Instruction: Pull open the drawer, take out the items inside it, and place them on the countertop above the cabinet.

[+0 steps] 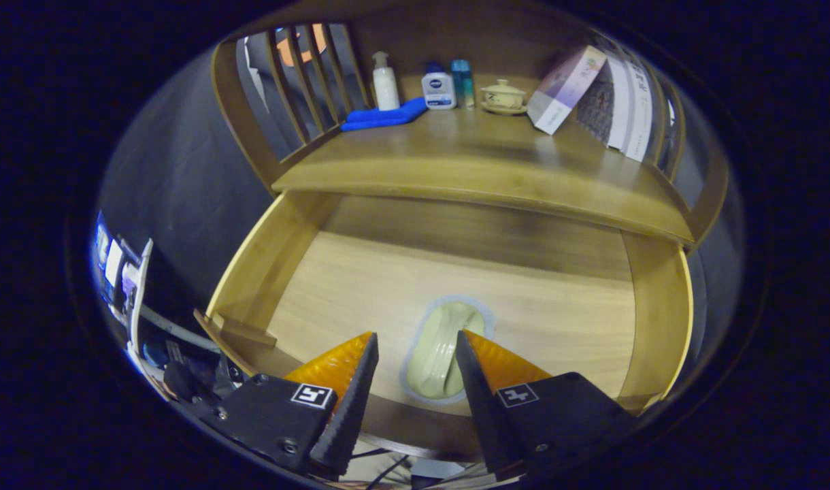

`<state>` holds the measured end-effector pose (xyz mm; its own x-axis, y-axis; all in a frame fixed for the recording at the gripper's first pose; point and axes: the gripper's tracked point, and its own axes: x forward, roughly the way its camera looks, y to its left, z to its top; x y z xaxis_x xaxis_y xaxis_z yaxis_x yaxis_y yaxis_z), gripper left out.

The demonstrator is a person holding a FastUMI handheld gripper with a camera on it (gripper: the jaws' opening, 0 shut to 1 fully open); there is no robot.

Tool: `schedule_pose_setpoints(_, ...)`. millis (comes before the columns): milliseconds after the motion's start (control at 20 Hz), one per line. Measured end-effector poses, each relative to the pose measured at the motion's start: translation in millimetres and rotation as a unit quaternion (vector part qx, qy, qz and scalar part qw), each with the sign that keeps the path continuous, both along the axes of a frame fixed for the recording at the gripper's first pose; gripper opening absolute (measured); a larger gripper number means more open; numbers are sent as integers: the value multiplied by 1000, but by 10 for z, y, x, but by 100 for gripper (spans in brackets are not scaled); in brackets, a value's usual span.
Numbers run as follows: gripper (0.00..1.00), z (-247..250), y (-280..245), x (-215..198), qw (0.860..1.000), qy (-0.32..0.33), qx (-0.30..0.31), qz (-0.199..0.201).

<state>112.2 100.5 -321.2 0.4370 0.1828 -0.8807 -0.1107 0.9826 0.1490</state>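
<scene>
The drawer (279,265) stood pulled open beneath the wooden tabletop (483,163), its pale floor bare save for one item — a pale green ridged object (442,347) wrapped in clear plastic, lying near the drawer's front edge. The tool (416,339) hung just above the front of the drawer with its fingers spread apart, released and gripping nothing. The wrapped object lay between the two fingers, nearer the right one, whose tip overlapped the object's edge in the view; whether it actually touched could not be told.

On the tabletop above, things stood in a row along the back: a white pump bottle (386,83), a folded blue cloth (386,116) lying in front of it, a white bottle with a blue cap (439,88), a slim teal bottle (463,82) just beside that, and a small lidded ceramic pot (503,96) on a saucer. To the right, a box (565,88) leaned tilted against a row of upright books (626,102). A slatted wooden rail (299,75) closed off the tabletop's left side — dark booth wall showed behind it.
</scene>
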Motion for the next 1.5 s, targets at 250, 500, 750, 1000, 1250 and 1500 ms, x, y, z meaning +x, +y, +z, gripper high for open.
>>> schedule_pose_setpoints(250,67,-192,-62,32,999,32,-21,-3)
schedule_pose_setpoints(500,55,-246,-91,68,999,46,-18,-15)
schedule_pose_setpoints(750,36,-381,-160,78,997,57,-45,-11)
schedule_pose_setpoints(1000,20,-334,-106,107,998,52,-3,-29)
schedule_pose_setpoints(1250,17,-79,-182,210,999,18,-22,-32)
schedule_pose_setpoints(1500,17,397,-234,350,999,-22,-13,-38)
